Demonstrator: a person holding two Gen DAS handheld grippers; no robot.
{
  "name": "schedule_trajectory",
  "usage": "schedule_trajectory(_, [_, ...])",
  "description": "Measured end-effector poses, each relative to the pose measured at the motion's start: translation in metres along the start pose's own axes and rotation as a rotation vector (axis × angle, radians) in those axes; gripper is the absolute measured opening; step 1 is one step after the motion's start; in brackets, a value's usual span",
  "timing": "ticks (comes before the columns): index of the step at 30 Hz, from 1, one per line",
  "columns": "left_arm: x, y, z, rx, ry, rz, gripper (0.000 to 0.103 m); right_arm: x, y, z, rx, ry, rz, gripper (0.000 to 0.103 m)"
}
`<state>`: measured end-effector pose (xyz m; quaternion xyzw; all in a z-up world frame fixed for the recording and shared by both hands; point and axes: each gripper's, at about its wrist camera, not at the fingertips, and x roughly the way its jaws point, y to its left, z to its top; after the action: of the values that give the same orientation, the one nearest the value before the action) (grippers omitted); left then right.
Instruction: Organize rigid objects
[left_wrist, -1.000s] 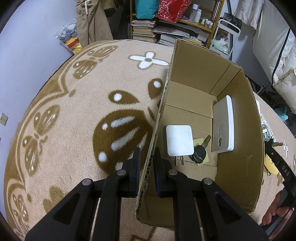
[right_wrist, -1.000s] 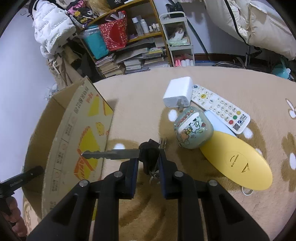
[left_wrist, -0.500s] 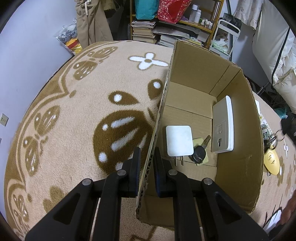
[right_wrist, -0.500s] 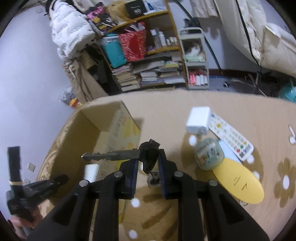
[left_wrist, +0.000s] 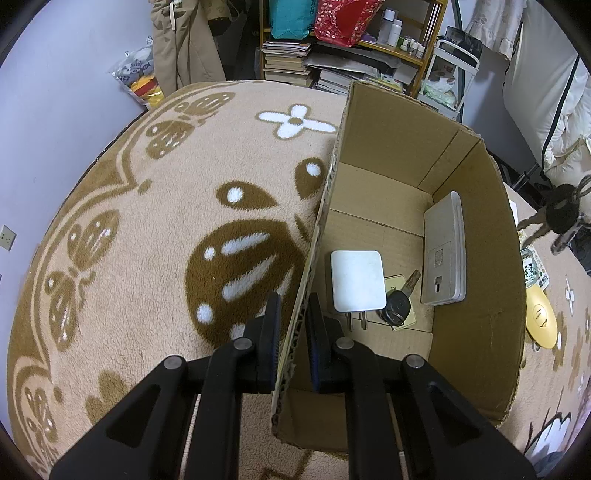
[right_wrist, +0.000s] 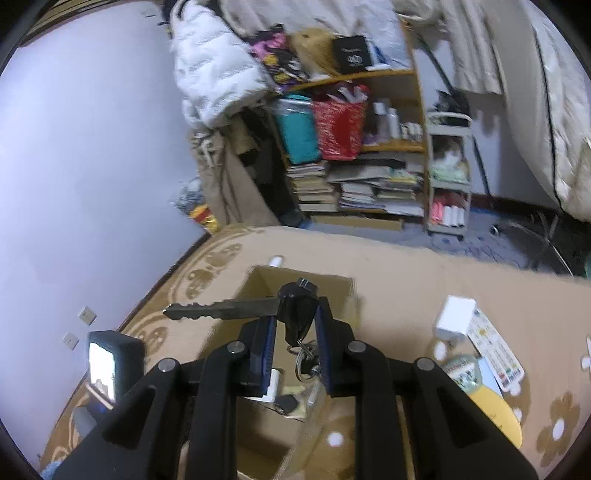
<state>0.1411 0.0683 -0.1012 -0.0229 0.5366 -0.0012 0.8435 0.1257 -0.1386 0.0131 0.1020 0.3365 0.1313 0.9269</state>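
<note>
One large beige carpet (left_wrist: 155, 236) with brown patterns fills most of the left wrist view, and on it stands an open cardboard box (left_wrist: 480, 295) that takes the centre and right of the frame. The left tool (left_wrist: 293, 332), at the bottom centre of that view, is clenched on the left wall of the box, one finger outside and one finger inside. On the box floor, in the right half of the frame, a grey flat device (left_wrist: 445, 254) leans against the right wall, a white charger (left_wrist: 356, 280) lies to its left with the prongs toward the lower edge, and a small black car key (left_wrist: 397, 304) lies between them on a yellowish card (left_wrist: 404, 319). In the right wrist view the right tool (right_wrist: 295, 332), at the lower centre, is grasping a black-headed key (right_wrist: 221, 309); the blade points to the left of the frame and a key ring (right_wrist: 304, 360) hangs below between the fingers. This key appears over the box. At the lower right of this view, on the carpet beside the box, lie a yellow oval object (right_wrist: 495, 410), a white remote control (right_wrist: 495, 350), a second white charger (right_wrist: 455, 319) and a small round case (right_wrist: 461, 371).
</note>
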Motion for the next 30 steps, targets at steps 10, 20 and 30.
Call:
schedule_trajectory(10, [0.0, 0.001, 0.0, 0.0, 0.0, 0.0, 0.012, 0.0, 0.029, 0.01, -0.03, -0.017, 0.071, 0.022])
schedule_trajectory(20, [0.0, 0.001, 0.0, -0.001, 0.0, -0.003, 0.012, 0.063, 0.022, -0.018, -0.008, 0.165, 0.036, 0.022])
schedule_trajectory(30, [0.0, 0.002, 0.0, 0.001, 0.0, -0.003, 0.012, 0.097, 0.009, -0.044, 0.008, 0.292, 0.004, 0.023])
